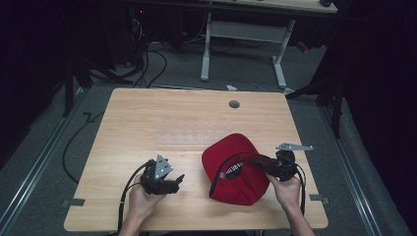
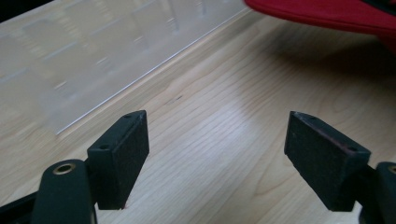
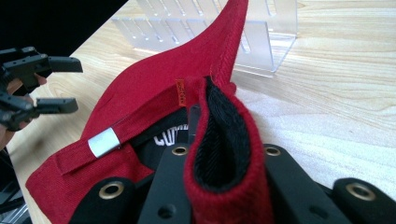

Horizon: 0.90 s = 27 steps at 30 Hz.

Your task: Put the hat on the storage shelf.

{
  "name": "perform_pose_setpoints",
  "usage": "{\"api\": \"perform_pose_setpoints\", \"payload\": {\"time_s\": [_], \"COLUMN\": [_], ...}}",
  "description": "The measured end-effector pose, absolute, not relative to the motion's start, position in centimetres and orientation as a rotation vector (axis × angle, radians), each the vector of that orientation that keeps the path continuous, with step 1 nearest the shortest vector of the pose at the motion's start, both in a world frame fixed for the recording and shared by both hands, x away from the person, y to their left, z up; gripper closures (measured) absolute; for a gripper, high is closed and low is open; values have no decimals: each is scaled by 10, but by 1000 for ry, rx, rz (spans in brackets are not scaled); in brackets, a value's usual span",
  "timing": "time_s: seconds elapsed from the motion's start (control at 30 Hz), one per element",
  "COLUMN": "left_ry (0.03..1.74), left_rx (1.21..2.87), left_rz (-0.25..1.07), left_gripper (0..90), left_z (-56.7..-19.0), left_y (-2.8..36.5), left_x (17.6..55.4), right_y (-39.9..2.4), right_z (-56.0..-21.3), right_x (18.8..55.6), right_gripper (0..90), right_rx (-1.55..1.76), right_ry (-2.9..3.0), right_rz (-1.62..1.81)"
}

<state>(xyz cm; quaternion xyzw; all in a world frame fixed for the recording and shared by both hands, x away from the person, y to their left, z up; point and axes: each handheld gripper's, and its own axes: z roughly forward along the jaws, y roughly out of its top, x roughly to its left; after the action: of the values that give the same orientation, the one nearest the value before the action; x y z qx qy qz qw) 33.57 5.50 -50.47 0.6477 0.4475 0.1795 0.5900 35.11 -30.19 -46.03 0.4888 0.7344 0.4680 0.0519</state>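
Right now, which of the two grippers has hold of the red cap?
The right gripper: its jaws are clamped on the red cap at its rim. The left gripper is open over bare table, apart from the cap.

Clear acrylic rack (image 1: 189, 138) mid-table; wooden table (image 1: 137, 113) with grey grommet (image 1: 234, 104); white-legged desk (image 1: 243, 37) behind; floor cables (image 1: 147, 69).

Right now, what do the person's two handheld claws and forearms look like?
Both are black. The left claw carries a grey three-cornered plate on top and a black cable trailing back past the wrist; its pads are blocky, matte black wedges. The right claw has a similar grey plate and black cable, with brass-ringed holes on its jaws. The forearms are bare, without sleeves.
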Motion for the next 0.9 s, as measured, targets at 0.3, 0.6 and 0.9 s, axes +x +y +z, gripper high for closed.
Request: {"api": "perform_pose_setpoints", "payload": {"time_s": [0.3,0.6,0.9], "left_ry": [949,868,835], "left_rx": [1547,1586,1610], "left_rz": [359,357,369], "left_gripper": [194,174,161], "left_z": [-496,-490,-489], "left_y": [33,13,4], "left_x": [325,320,320], "right_y": [-299,-290,-285], "right_z": [-450,-446,-442], "right_x": [358,364,367], "right_gripper": [834,833,833], "right_rx": [1498,1507,1516], "right_ry": [2254,2300,2331], "right_rz": [1435,1439,1456]}}
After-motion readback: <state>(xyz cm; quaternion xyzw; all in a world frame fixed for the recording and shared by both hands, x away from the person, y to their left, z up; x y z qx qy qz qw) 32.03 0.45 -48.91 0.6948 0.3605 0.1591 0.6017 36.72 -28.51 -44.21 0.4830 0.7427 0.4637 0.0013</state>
